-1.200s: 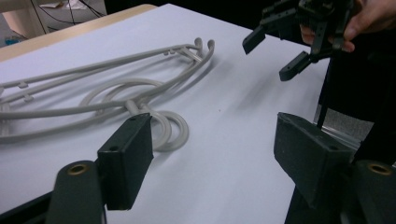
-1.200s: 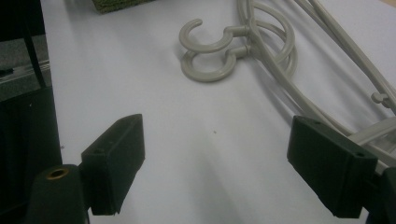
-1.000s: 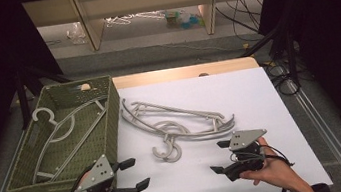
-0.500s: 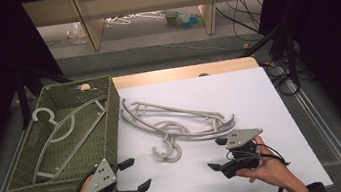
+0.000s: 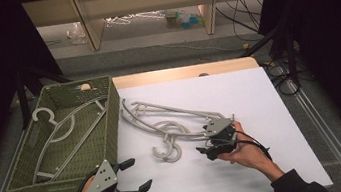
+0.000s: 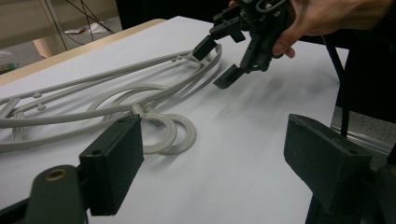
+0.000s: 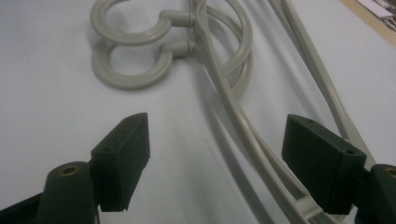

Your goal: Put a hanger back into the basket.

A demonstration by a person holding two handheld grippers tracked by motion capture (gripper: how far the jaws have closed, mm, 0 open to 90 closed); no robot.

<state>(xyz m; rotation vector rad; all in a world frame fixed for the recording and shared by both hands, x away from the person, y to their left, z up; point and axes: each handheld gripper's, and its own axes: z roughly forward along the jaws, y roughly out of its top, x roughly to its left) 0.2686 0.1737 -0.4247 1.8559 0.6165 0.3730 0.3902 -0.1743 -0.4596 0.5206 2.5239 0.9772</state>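
Right gripper released, jaws just closing a bit, straddling hangers at desk's 5 o'clock. Left gripper released, holding nothing, 7 o'clock.

Black grippers — blocky fingers, grey three-cornered plate, dark sleeve

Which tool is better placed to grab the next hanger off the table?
Right. The right tool is open over the arms of the hangers; the left tool is farther off, near the basket.
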